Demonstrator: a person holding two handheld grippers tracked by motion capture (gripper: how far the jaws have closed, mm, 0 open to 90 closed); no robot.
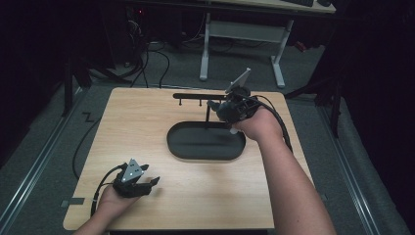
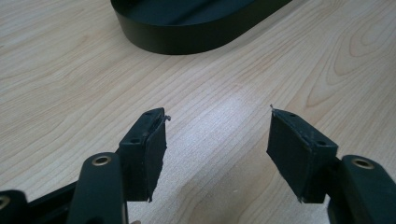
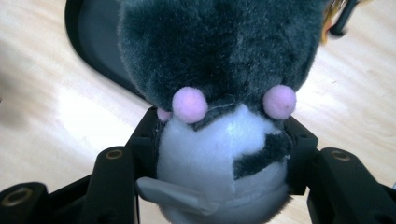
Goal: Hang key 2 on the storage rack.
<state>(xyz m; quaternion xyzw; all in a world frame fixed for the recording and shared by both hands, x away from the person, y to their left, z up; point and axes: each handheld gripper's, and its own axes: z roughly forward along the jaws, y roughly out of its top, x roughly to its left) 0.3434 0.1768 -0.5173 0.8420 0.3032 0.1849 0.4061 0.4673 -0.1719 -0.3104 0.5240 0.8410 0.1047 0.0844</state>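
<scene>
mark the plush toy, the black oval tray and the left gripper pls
plush toy (image 3: 219,154): right gripper view, on its white belly between the jaws.
black oval tray (image 1: 172,142): high view, on its left rim.
left gripper (image 2: 217,140): left gripper view, midway between its open fingertips.

The left tongs (image 1: 152,181) sit low at the near left of the desk (image 1: 147,122), held in the left hand (image 1: 113,196), whose forearm comes in from the bottom edge. Their jaws stand apart with nothing between the pads (image 2: 148,154). The right arm reaches forward across the desk, slanting up from the bottom right, and the right hand (image 1: 257,125) carries the right tongs (image 3: 219,154) raised above the surface. Their jaws are pressed against both sides of a plush toy (image 3: 219,93).
</scene>
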